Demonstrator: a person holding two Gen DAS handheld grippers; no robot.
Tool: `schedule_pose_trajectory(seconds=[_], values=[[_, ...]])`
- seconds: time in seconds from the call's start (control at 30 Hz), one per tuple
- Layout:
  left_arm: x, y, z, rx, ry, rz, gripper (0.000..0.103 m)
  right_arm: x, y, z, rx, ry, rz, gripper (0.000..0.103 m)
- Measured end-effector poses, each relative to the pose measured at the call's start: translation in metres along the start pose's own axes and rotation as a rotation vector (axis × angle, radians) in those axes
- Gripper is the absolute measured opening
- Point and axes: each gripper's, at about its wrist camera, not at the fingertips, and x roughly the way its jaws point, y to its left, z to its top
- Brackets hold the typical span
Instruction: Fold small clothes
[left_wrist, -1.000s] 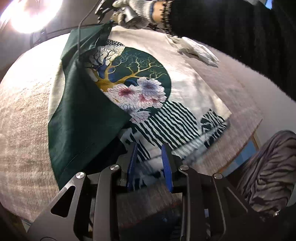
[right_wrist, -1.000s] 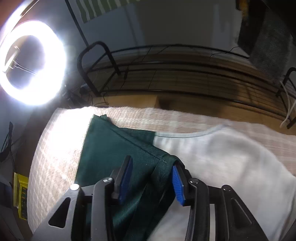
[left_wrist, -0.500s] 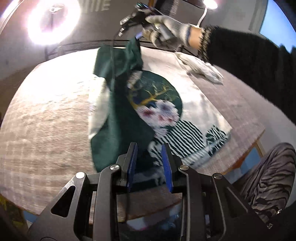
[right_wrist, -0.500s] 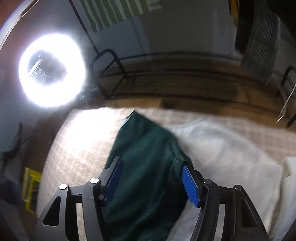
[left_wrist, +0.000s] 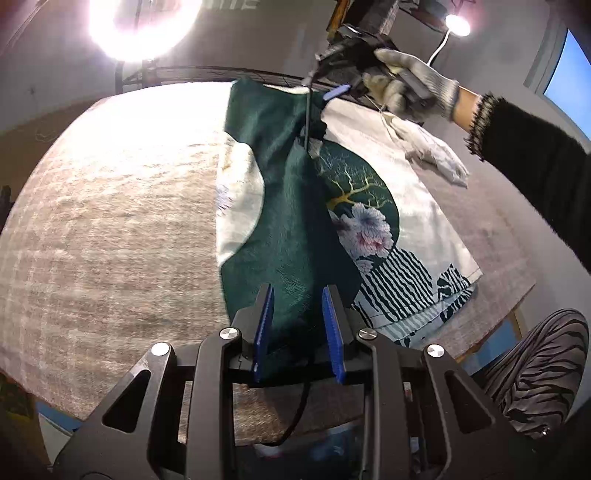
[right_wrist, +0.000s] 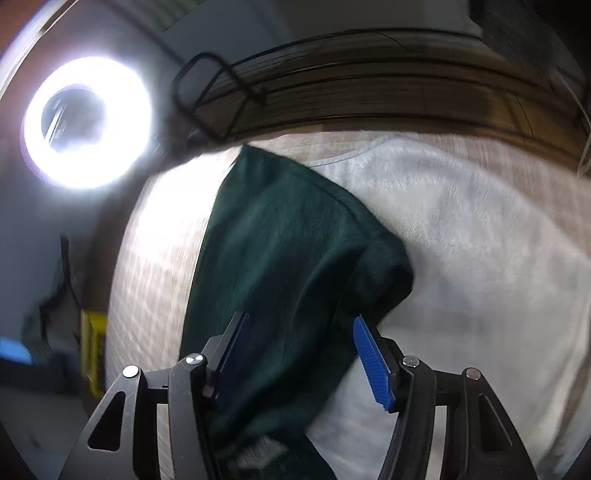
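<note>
Now left gripper (left_wrist: 298, 328) clamped on green shirt fold (left_wrist: 280, 221) at table's (left_wrist: 110, 229) near edge; right gripper (right_wrist: 301, 354) fingers apart, just opened, fold between, unpinched.

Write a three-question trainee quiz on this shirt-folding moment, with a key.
1. True or false: the left tool has the dark green fabric of the shirt between its pads.
2. The shirt's print shows: A) a tree, flowers and stripes; B) a car; C) letters.
3. What bright thing stands beyond the table?
Key: 1 true; 2 A; 3 a ring light.
</note>
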Motion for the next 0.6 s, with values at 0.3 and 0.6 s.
schedule_pose_trajectory(seconds=[0.3, 0.6], values=[[-0.001, 0.007, 0.001, -0.052, 0.004, -0.049, 0.026, -0.034, 0.028, -0.038, -0.228, 0.007, -0.266, 0.059], [0.006, -0.016, 0.006, 0.036, 0.016, -0.044, 0.04, -0.069, 0.016, -0.072, -0.22, -0.069, -0.312, 0.054]])
